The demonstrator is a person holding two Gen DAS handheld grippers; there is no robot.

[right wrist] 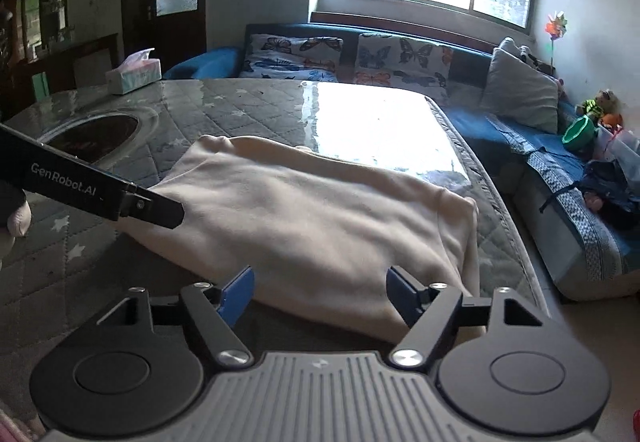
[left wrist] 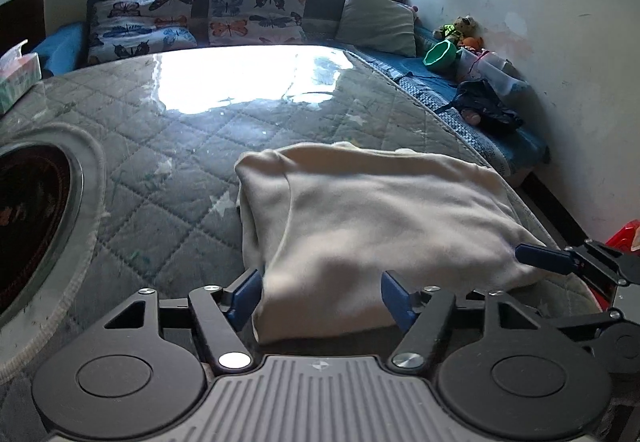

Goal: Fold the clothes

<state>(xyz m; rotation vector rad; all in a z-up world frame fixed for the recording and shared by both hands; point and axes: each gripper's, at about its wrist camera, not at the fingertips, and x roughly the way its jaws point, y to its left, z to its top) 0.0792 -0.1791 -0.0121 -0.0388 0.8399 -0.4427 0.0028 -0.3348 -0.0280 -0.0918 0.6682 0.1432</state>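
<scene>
A cream garment [left wrist: 380, 210] lies folded into a rough rectangle on the quilted grey table cover [left wrist: 160, 146]. It also shows in the right wrist view [right wrist: 312, 218]. My left gripper [left wrist: 322, 296] is open, its blue-padded fingers straddling the garment's near left corner. My right gripper [right wrist: 320, 294] is open, its fingers straddling the near right edge. The right gripper shows from the side in the left wrist view [left wrist: 544, 260] at the garment's right corner. The left gripper shows in the right wrist view [right wrist: 160, 212] at the garment's left edge.
A round dark glass inset [left wrist: 28, 218] sits in the table at the left. A tissue box [right wrist: 134, 76] stands at the far left corner. A blue sofa [right wrist: 560, 178] with butterfly cushions [left wrist: 256, 14], toys and a green bowl [left wrist: 440, 56] runs behind and right.
</scene>
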